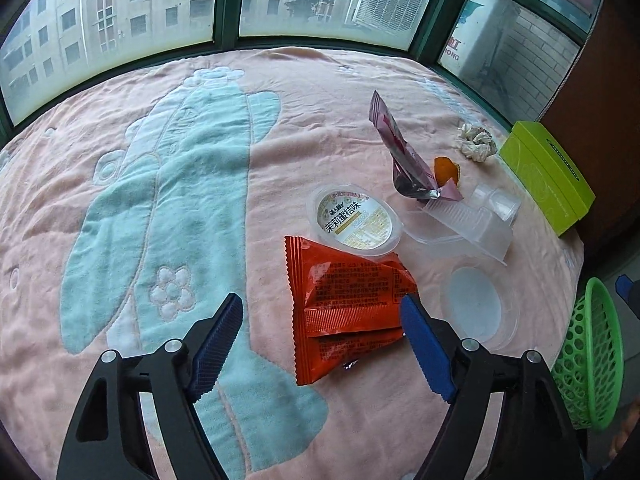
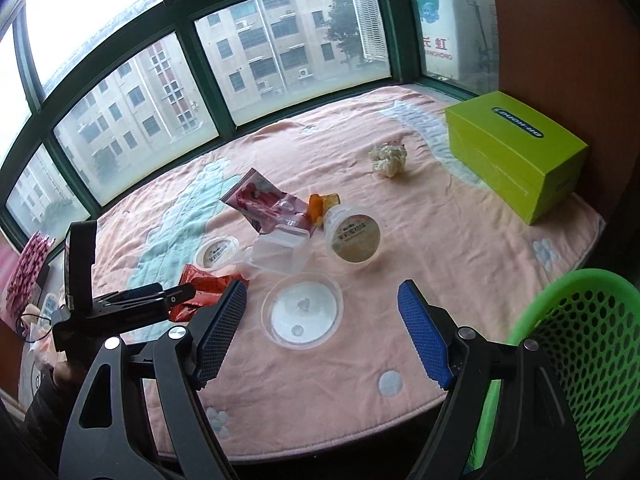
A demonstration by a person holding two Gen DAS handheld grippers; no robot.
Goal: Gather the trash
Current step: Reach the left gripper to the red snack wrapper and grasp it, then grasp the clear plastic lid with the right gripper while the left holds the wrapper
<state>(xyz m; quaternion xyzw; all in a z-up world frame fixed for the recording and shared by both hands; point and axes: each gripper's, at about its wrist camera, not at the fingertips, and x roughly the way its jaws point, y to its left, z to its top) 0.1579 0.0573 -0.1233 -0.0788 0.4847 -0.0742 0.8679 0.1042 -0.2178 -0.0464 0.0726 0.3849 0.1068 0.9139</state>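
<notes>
The left hand-held gripper (image 1: 322,322) hangs with its blue pads spread over the pink blanket (image 1: 120,184) covering the surface, the lower half of the red snack wrapper (image 1: 344,304) lying between them; the pads do not press on it. The right hand-held gripper (image 2: 322,312) is likewise spread and pinches nothing, hovering over an empty clear round cup (image 2: 303,311), which sits between its pads in the view.

From that cup, the trash spreads toward 12 o'clock: a clear rectangular tray (image 2: 280,254), empty; a sealed jelly cup (image 2: 218,254) at 11 o'clock, its printed lid up; a labelled jar (image 2: 352,238) tipped on its side at 1 o'clock, contents unclear; beyond these a pink foil pouch (image 2: 260,200) and a piece of orange peel (image 2: 320,204). A crumpled tissue (image 2: 388,160) lies farther off at 1 o'clock, well apart from the rest.

A lime-green box (image 2: 516,156) stands closed at 2 o'clock. The green mesh basket (image 2: 580,344) sits at 4 o'clock off the surface's edge; nothing shows inside the visible part.
</notes>
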